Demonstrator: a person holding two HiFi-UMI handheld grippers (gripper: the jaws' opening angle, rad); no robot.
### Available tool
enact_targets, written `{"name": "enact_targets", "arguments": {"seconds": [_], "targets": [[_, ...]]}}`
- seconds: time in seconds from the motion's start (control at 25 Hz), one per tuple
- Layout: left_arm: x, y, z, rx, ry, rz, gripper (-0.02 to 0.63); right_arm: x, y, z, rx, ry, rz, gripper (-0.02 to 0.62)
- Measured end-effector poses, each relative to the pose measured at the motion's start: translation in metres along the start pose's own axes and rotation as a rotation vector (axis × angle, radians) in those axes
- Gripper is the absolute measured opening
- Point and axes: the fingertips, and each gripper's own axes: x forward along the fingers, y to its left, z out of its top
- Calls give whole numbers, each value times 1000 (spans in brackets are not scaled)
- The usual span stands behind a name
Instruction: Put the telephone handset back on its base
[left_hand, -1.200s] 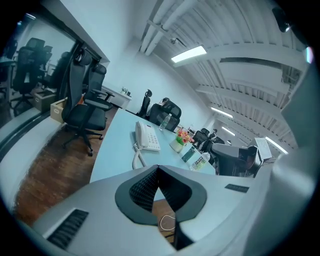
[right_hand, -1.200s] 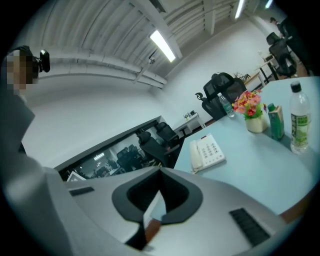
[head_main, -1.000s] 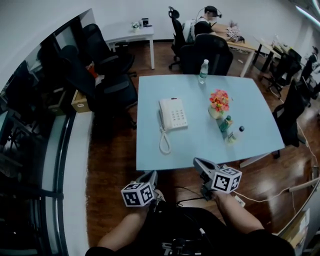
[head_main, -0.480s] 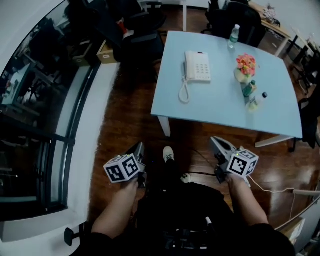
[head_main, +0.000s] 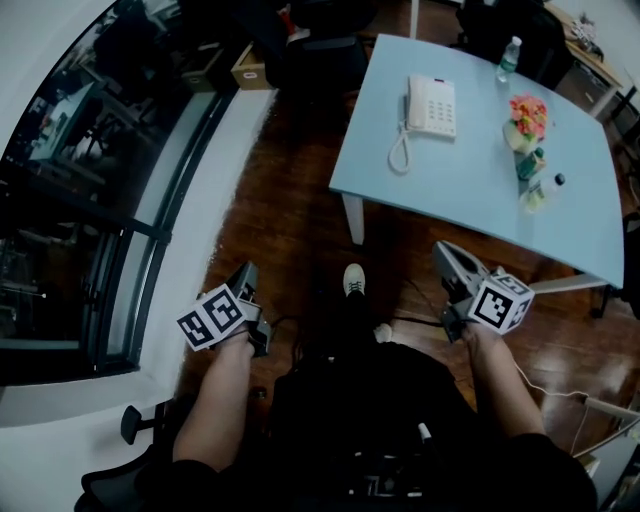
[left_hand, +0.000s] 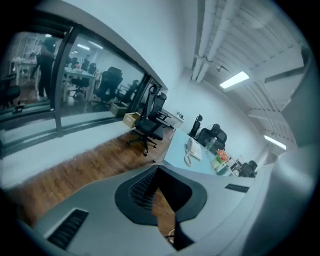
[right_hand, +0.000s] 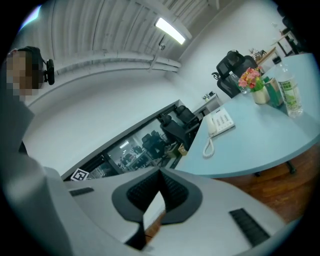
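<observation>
The white telephone (head_main: 432, 104) sits on the pale blue table (head_main: 470, 190), far ahead of me. Its handset lies along the left side of the base, and the coiled cord (head_main: 400, 155) loops toward the table's near edge. The phone is small in the left gripper view (left_hand: 194, 148) and in the right gripper view (right_hand: 220, 122). My left gripper (head_main: 243, 281) and right gripper (head_main: 450, 262) are held low over the wooden floor, well short of the table. Both are shut, with nothing between the tips of the left gripper (left_hand: 157, 167) or the right gripper (right_hand: 160, 172).
A flower pot (head_main: 527, 112), a water bottle (head_main: 510, 58) and small bottles (head_main: 540, 188) stand on the table's right half. Black office chairs and a cardboard box (head_main: 252, 66) stand beyond the table's far left corner. A glass wall runs along the left. The person's shoe (head_main: 353, 280) and a floor cable lie between the grippers.
The view has drawn back from the table, which now sits farther away at the upper right. Both grippers are over the floor, farther from the table edge, still shut.
</observation>
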Motion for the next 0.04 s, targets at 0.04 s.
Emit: {"name": "enact_targets", "arguments": {"seconds": [0.04], "targets": [[-2, 1, 5, -22, -5, -7, 0, 2, 3, 6, -8, -17, 6, 8]]}}
